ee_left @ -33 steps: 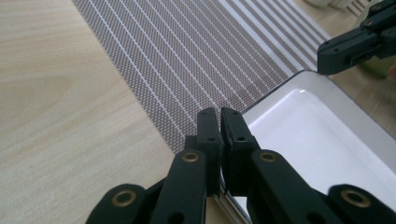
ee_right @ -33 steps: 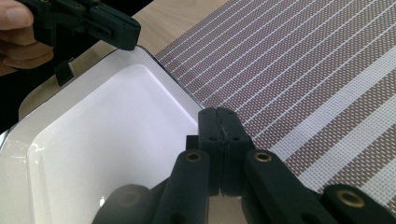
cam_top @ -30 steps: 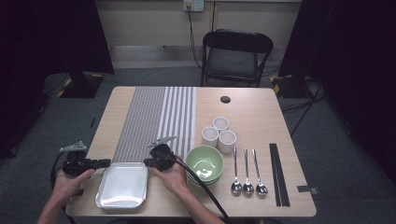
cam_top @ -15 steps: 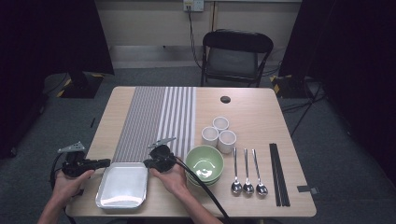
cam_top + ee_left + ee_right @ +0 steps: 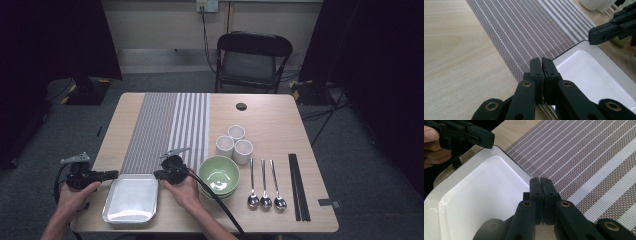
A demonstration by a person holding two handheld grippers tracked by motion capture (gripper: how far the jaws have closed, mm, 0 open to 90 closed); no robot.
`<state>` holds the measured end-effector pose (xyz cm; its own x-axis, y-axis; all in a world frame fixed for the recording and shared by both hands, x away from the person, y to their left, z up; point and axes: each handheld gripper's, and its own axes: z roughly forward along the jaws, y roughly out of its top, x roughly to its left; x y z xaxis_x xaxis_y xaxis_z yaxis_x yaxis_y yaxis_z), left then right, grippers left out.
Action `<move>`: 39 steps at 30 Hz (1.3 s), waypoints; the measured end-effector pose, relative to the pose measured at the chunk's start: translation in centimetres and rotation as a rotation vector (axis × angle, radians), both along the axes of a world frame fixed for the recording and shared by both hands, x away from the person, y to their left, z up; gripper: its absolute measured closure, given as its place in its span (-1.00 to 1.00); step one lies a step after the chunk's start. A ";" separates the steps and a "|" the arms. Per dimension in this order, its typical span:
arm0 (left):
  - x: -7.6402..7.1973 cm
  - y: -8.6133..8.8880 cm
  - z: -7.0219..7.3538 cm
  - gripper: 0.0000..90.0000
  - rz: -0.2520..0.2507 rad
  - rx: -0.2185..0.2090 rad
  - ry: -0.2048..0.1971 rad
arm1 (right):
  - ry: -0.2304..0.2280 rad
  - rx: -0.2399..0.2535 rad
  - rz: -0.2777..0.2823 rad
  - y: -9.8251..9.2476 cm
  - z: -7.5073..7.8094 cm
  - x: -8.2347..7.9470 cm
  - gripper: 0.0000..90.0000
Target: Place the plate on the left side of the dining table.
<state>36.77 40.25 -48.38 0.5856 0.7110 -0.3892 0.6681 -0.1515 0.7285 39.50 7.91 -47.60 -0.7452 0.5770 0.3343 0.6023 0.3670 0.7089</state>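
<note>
A white rectangular tray point(image 5: 131, 197) lies at the table's near edge, just below the striped placemat point(image 5: 167, 130). My left gripper point(image 5: 114, 174) reaches in from the left to the tray's far left corner. In the left gripper view the left gripper point(image 5: 541, 61) is shut, with the tray point(image 5: 584, 72) rim running under and between its jaws. My right gripper point(image 5: 157, 174) comes from the right to the far right corner. In its own view the right gripper point(image 5: 540, 181) is shut astride the rim of the tray point(image 5: 479, 192). The tray rests flat.
A green bowl point(image 5: 218, 175) sits right of the tray, close to the right hand. Beyond it stand three white cups point(image 5: 234, 142). Three spoons point(image 5: 265, 185) and black chopsticks point(image 5: 298, 187) lie to the right. A chair point(image 5: 252, 55) stands behind the table.
</note>
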 end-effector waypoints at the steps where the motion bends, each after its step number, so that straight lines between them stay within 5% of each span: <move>1: 0.0 0.0 0.0 0.97 -0.001 0.001 0.000 | 0.003 0.003 -0.003 0.0 0.0 0.0 0.98; 29: 0.2 0.1 0.7 1.00 -0.004 -0.022 -0.024 | -0.043 0.034 -0.007 -0.1 0.3 -0.1 0.99; 32: 0.1 -0.3 0.6 0.95 -0.017 0.029 -0.023 | -0.041 0.026 -0.012 -0.1 0.2 -0.1 1.00; 39: -0.3 0.0 0.5 0.89 0.010 0.038 -0.013 | -0.036 0.020 -0.003 -0.2 0.2 -0.1 1.00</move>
